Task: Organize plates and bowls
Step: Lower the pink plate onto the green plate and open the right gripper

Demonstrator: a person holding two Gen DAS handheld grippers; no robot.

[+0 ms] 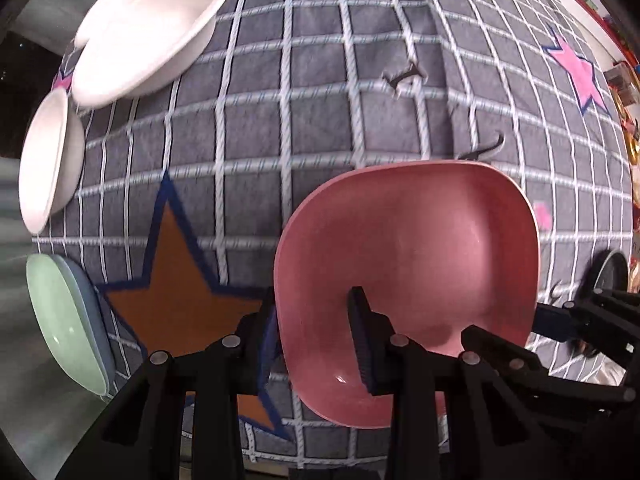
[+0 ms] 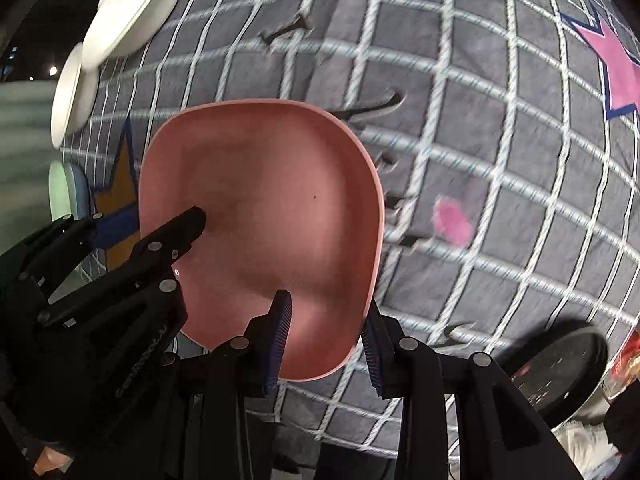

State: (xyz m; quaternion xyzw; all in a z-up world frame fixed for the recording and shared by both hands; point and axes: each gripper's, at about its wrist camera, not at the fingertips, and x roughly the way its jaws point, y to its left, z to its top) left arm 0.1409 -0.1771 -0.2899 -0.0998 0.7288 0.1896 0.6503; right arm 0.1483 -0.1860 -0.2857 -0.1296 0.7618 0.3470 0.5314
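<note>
A pink square plate [image 1: 412,264] is held above the grey checked tablecloth [image 1: 288,92]; it also shows in the right wrist view [image 2: 272,208]. My left gripper [image 1: 316,328] straddles its left rim, one finger inside and one outside. My right gripper [image 2: 326,332] straddles its near right rim the same way. Both look closed on the rim. White bowls [image 1: 148,32] stand at the far left, with another white bowl [image 1: 48,160] below them. A pale green plate [image 1: 68,324] lies on a blue one at the left edge.
A dark round plate [image 2: 560,368] sits at the near right of the table, also glimpsed in the left wrist view [image 1: 612,272]. Stars are printed on the cloth: orange [image 1: 176,292], pink [image 2: 620,72]. Cluttered items line the far right edge [image 1: 624,80].
</note>
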